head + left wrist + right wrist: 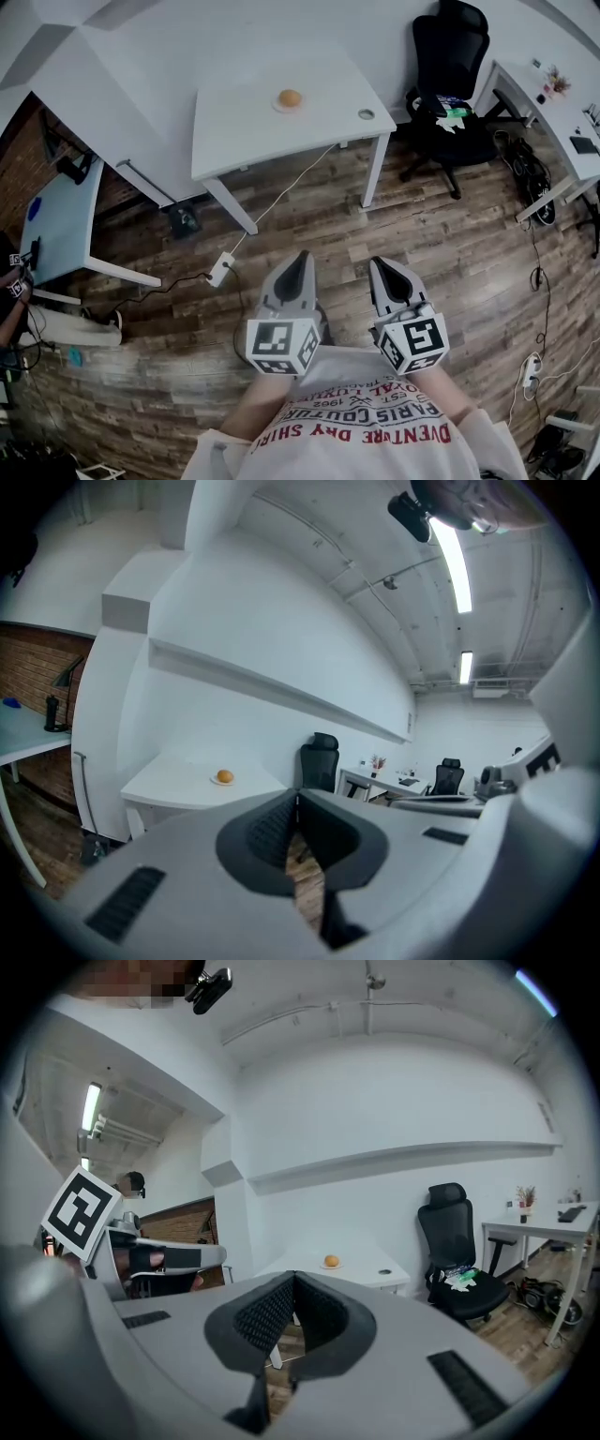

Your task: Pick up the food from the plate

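Both grippers have their jaws pressed together with nothing between them. The left gripper and the right gripper are side by side above the wood floor. Well ahead of their fingertips, the food, round and orange, sits on its plate on the white table.

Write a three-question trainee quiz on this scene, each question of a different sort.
1. True or false: the food lies on a plate on the white table.
2. In the head view, what stands to the right of that table? A. black chair B. ladder C. fridge
3. Are the left gripper and right gripper open or shut, and what do they hold?
Key: 1 true; 2 A; 3 both shut, holding nothing.
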